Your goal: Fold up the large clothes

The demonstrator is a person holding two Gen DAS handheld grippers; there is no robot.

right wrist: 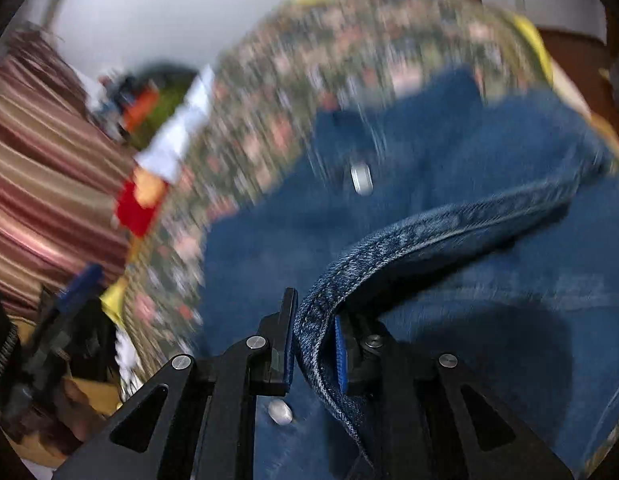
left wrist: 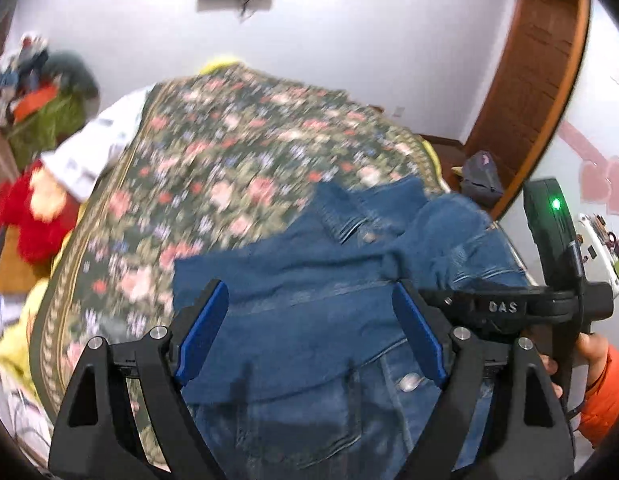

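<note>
A blue denim jacket (left wrist: 329, 320) lies rumpled on a bed with a floral cover (left wrist: 229, 152). My left gripper (left wrist: 309, 304) is open above the jacket's near part, with nothing between its blue pads. My right gripper (right wrist: 315, 320) is shut on a stitched denim hem (right wrist: 389, 248) of the jacket, which lifts in a band to the right. The jacket (right wrist: 449, 160) fills the right wrist view, blurred by motion. The right gripper's body also shows in the left wrist view (left wrist: 509, 308), at the jacket's right side.
A white pillow (left wrist: 93, 152) and a red plush toy (left wrist: 29, 216) lie at the bed's left. A pile of clothes (left wrist: 37, 92) sits far left. A wooden door (left wrist: 541, 80) and a grey bag (left wrist: 481, 176) stand at the right. Striped curtains (right wrist: 49, 160) hang at left.
</note>
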